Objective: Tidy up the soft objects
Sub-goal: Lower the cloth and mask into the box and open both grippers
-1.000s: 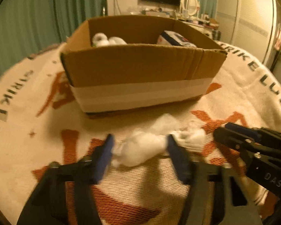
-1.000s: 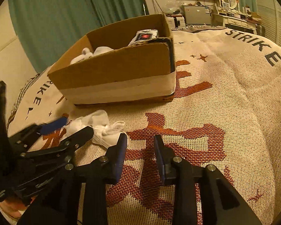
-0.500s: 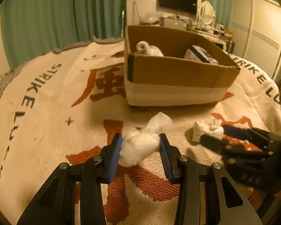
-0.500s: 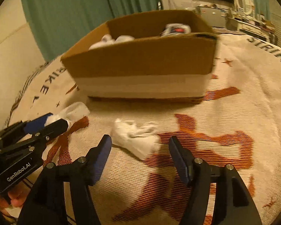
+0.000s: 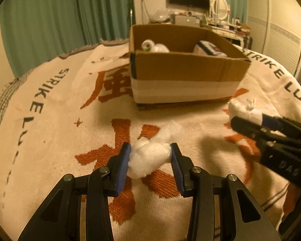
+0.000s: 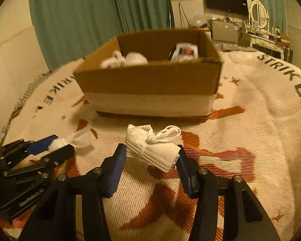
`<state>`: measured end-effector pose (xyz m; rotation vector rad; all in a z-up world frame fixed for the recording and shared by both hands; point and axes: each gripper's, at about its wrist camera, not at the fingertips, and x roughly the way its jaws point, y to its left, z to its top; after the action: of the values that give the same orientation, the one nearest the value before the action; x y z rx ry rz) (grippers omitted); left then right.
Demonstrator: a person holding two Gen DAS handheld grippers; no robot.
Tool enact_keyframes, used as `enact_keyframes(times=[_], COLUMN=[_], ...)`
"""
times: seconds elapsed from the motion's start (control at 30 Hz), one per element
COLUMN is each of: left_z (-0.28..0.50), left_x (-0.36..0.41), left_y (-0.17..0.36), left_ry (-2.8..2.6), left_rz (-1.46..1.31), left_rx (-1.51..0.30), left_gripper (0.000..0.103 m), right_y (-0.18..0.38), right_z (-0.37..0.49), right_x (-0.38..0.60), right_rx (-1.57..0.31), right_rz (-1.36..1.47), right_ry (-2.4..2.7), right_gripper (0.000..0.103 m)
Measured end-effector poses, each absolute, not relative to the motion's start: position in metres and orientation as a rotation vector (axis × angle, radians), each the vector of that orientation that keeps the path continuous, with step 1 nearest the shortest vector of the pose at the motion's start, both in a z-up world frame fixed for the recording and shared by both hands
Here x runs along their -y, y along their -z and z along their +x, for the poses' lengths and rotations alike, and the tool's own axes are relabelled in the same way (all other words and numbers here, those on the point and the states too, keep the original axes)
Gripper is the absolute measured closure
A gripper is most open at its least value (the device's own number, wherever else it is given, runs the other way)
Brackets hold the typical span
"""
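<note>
Lying across the bed, a blanket (image 5: pixel 56 124) with woven orange characters and dark lettering, carrying everything. Sitting toward the blanket's far edge, an open box (image 5: pixel 182 74) with a white band round its base. Holding inside it, at the left, some white soft pieces (image 6: pixel 128 59), and at the right a blue-and-white packet (image 6: pixel 183 52); hard telling more about either.

Judging the step in hand: both pickups looking made, the carry to the box pending. Clamping on a cotton wad (image 5: pixel 148 158), the left gripper (image 5: pixel 150 161), pads pressing into both sides, over the blanket's near middle. Clamping on a folded mask (image 6: pixel 150 147), the right gripper (image 6: pixel 150 158), pads touching both ends, straps bunched on top, just in front of the box's near wall. Hard telling from either view whether the loads are clear of the blanket.

Calling next, probably, for lifting over the near wall, then releasing above bare floor inside the box. Worth watching: the loose tail of the wad and the straps snagging on the cardboard rim.
</note>
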<state>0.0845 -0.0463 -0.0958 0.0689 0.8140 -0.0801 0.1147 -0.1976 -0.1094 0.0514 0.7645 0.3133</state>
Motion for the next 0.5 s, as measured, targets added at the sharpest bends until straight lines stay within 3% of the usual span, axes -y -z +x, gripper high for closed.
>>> enact_keyframes(times=[0.27, 0.5], left_z=[0.065, 0.095], left_x=[0.061, 0.068], left_y=[0.023, -0.042], left_ry=[0.145, 0.172], left_rz=[0.074, 0.07], left_rx=[-0.699, -0.6], left_gripper=[0.064, 0.064], right_y=[0.041, -0.037], right_z=[0.09, 0.104], right_x=[0.221, 0.228], right_rx=[-0.67, -0.57], right_rz=[0.075, 0.014], right_ry=[-0.338, -0.359], right_gripper=[0.056, 0.056])
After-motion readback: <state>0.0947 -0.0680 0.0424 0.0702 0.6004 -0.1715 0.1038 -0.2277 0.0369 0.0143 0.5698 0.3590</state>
